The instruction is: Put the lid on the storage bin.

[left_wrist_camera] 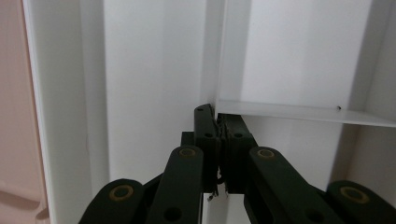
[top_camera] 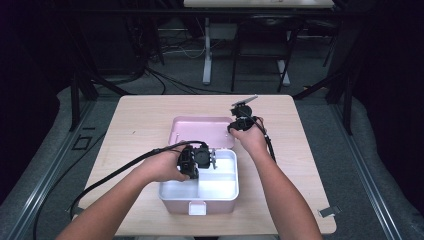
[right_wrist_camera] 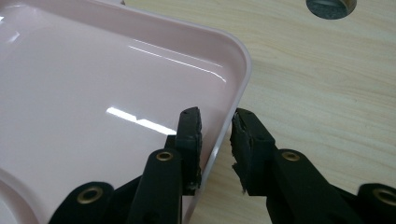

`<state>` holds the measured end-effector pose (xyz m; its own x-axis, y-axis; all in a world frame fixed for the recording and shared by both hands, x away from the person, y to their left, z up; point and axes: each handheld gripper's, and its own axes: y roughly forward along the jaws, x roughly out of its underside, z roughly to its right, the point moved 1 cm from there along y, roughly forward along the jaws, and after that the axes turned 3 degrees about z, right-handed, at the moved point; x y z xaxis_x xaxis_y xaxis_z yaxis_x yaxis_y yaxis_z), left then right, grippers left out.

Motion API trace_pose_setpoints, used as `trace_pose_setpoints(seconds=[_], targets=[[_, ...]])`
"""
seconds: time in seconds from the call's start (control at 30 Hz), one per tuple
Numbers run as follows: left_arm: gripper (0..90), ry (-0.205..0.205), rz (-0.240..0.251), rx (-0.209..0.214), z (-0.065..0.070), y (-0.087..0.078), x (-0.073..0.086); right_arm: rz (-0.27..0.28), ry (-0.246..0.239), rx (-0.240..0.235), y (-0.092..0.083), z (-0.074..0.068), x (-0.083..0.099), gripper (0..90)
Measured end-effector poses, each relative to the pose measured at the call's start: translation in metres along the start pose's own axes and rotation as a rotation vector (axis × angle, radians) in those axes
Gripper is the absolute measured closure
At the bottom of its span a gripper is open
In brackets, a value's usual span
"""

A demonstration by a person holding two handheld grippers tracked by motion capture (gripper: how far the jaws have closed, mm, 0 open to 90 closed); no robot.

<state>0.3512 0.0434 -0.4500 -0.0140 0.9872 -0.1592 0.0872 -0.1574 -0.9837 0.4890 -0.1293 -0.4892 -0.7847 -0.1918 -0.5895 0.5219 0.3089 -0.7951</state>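
A pink box (top_camera: 175, 202) stands open at the table's front middle, with a white tray (top_camera: 220, 187) inside split by thin dividers. Its pink lid (top_camera: 200, 131) lies back flat behind it. My left gripper (top_camera: 213, 161) reaches into the tray from the left. In the left gripper view it (left_wrist_camera: 217, 116) is shut on the upright white divider (left_wrist_camera: 211, 56). My right gripper (top_camera: 232, 127) is at the lid's far right corner. In the right gripper view it (right_wrist_camera: 217, 126) straddles the lid's rim (right_wrist_camera: 243, 79), one jaw inside and one outside, pinching it.
The light wooden table (top_camera: 140, 125) lies bare around the box. The left gripper's cable (top_camera: 115, 172) trails off the table's left front. A small metal clip (top_camera: 327, 211) sits at the right front edge. A dark round disc (right_wrist_camera: 331, 7) lies on the wood beyond the lid.
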Motion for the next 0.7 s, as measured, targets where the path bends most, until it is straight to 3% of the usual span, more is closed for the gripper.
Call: trace_pose_setpoints(seconds=[0.4, 0.7], targets=[[87.0, -0.003, 0.0, 0.004, -0.001, 0.0, 0.0, -0.007, 0.033, -0.011, -0.003, 0.001, -0.001, 76.1], [87.1, -0.003, 0.001, 0.001, 0.0, 0.0, 0.0, 0.022, 0.049, -0.018, -0.011, 0.0, -0.002, 78.6]])
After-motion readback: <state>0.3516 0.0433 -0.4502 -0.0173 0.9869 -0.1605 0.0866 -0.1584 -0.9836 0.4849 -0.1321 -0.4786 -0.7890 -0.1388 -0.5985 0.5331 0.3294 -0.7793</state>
